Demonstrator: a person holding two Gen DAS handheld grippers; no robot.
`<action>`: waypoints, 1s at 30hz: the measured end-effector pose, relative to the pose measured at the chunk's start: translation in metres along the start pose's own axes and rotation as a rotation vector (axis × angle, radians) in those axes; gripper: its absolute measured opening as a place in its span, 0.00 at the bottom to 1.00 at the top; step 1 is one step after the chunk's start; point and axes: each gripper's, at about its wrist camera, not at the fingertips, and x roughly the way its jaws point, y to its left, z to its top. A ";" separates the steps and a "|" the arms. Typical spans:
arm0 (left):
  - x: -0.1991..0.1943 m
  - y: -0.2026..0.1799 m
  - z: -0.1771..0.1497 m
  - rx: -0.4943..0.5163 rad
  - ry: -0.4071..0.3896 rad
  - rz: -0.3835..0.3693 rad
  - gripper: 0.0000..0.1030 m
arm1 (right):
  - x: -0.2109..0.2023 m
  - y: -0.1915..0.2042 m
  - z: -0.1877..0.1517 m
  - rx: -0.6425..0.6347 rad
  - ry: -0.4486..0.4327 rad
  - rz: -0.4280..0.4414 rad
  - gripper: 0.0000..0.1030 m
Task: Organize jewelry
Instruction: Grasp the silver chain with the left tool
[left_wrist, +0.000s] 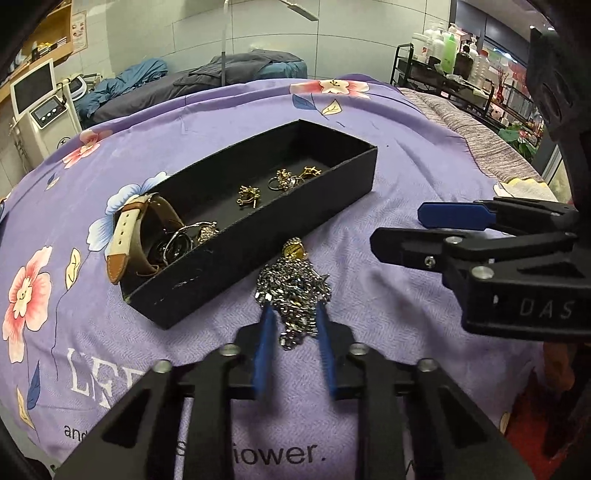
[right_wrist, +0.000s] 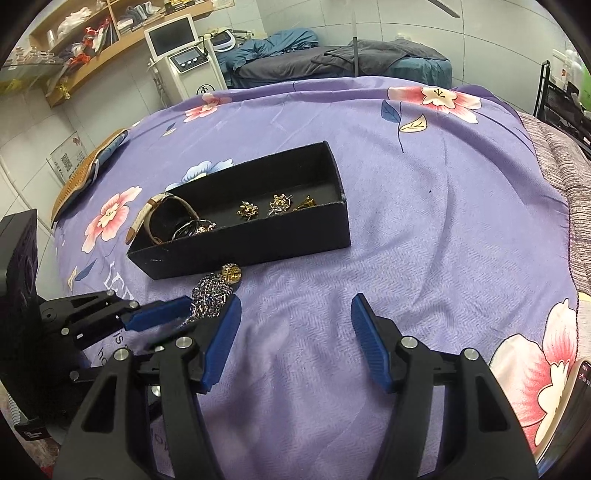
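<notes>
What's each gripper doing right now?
Left gripper: closed on the chain necklace.
Right gripper: open, holding nothing.

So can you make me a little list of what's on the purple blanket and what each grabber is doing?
surface: purple flowered blanket
box: long black tray, open on top
in the box: tan-strapped watch at one end, small gold pieces further along
outside the box: heap of silver chain on the blanket beside the tray's near wall
left hand-held gripper: blue pads closed in on the chain heap
right hand-held gripper: open, nothing between its pads, over bare blanket
</notes>
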 end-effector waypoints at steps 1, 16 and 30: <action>-0.001 -0.001 -0.001 0.006 0.001 -0.001 0.14 | 0.000 0.000 0.000 -0.001 0.002 0.002 0.61; -0.052 0.050 -0.023 -0.092 0.015 -0.010 0.06 | 0.007 0.040 -0.011 -0.136 0.055 0.139 0.60; -0.069 0.059 -0.008 -0.118 -0.041 0.013 0.06 | 0.033 0.089 -0.018 -0.273 0.125 0.222 0.60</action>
